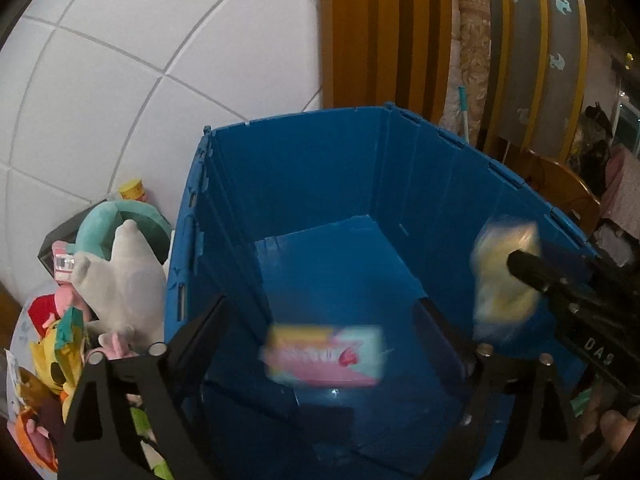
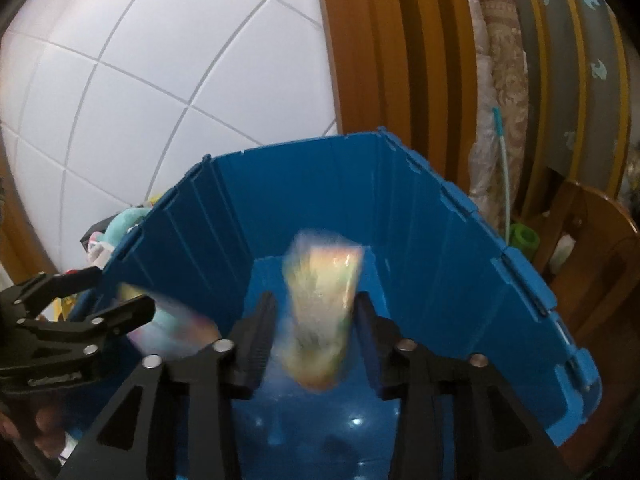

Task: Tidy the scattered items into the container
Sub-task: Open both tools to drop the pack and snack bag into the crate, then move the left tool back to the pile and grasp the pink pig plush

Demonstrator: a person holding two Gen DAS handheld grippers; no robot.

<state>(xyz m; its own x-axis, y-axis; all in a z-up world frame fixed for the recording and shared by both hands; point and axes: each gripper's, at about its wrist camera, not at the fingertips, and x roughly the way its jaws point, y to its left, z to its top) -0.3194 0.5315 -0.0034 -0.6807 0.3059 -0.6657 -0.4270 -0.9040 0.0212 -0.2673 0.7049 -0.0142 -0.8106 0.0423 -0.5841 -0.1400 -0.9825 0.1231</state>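
hovering over the crate, the left gripper [image 1: 322, 304] has its fingers spread wide with nothing pinched. a flat glossy pink packet [image 1: 324, 354] is blurred between them, inside the blue corrugated plastic crate [image 1: 320, 168], probably mid-drop. the right gripper [image 2: 315, 300] frames a crinkly yellowish bag [image 2: 320, 272]; can't tell if it's pinching. soft plush toys [image 1: 124, 280] sit piled outside the left wall.

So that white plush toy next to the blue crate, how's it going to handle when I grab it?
The white plush toy looks soft and slumped against the blue crate, so it will probably squash and flop in the fingers. It seems light for its bulk. Its fuzzy fabric should grip well, and it is unlikely to roll.
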